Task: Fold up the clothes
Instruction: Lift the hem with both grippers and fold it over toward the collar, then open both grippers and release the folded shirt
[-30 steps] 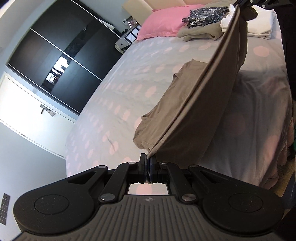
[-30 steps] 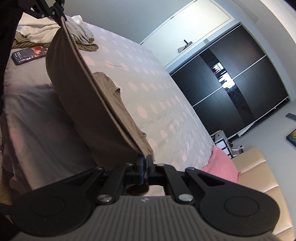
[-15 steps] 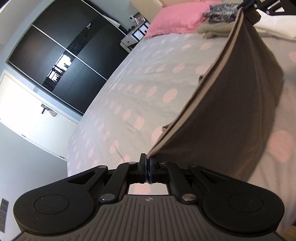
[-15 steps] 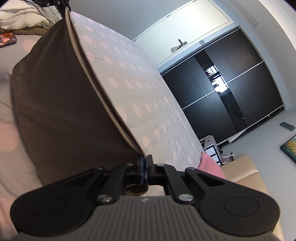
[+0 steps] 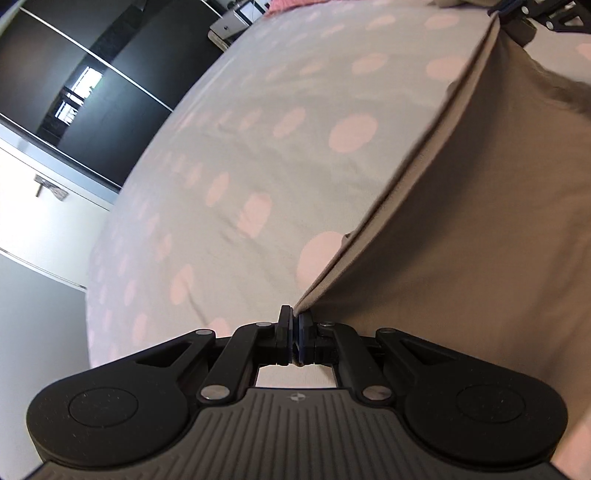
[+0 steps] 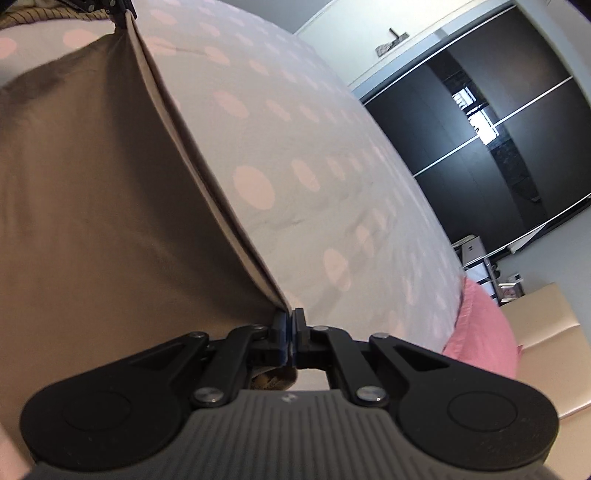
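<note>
A taupe-brown garment (image 5: 476, 236) hangs stretched between my two grippers, close over the bed. My left gripper (image 5: 294, 321) is shut on one corner of its edge. The other corner is pinched in my right gripper (image 6: 289, 321), also shut. In the left wrist view the right gripper (image 5: 498, 9) shows at the top right, at the far end of the taut edge. In the right wrist view the left gripper (image 6: 123, 5) shows at the top left. The garment (image 6: 92, 206) fills the left half of that view and hides the bed beneath it.
The bed has a grey sheet with pink dots (image 5: 258, 155). A pink pillow (image 6: 484, 325) and beige headboard (image 6: 546, 332) lie at one end. Folded striped fabric (image 6: 48, 16) sits near the other end. Dark sliding wardrobe doors (image 6: 491, 140) and a white door (image 5: 33, 206) line the wall beyond.
Both grippers have dropped low and moved forward over the bed, carrying the stretched garment down toward the sheet. The piles of clothes have slid out of view.
</note>
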Demonstrator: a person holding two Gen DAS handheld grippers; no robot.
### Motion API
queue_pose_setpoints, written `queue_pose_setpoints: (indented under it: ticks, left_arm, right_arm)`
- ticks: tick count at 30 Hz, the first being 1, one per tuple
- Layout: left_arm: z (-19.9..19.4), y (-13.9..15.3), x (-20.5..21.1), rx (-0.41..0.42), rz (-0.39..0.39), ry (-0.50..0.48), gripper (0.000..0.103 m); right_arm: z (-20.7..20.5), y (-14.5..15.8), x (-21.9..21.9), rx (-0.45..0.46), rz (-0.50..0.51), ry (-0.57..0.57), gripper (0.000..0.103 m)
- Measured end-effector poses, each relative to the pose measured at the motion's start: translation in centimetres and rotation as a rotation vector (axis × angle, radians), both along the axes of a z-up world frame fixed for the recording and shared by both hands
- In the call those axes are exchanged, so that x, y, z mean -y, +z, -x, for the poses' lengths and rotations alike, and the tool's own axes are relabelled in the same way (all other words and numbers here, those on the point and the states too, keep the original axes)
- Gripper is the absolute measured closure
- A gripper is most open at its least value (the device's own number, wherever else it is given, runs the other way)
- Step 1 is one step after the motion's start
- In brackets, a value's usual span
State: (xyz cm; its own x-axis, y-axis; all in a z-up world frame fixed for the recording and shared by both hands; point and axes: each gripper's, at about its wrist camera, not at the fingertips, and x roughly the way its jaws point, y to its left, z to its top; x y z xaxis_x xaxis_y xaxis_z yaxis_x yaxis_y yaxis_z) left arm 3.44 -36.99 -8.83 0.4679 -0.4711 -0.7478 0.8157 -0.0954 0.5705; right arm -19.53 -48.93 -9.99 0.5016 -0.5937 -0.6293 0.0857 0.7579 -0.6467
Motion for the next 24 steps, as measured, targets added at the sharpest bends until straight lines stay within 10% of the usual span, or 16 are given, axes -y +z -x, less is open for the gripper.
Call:
queue_pose_setpoints:
  ticks: [9,24]
  left_arm:
    - [-2.2,-4.1,2.0,-0.054,-0.047,0.079,0.090]
    - [-3.6,1.4,-3.4,-0.058,0.084,0.339,0.081]
  right_arm:
    - [-2.1,-4.6,3.4,0.017,-0.076,-0.068,0.090]
    - [2.1,1.0,5.3,0.189,-0.205,-0.342,0.080]
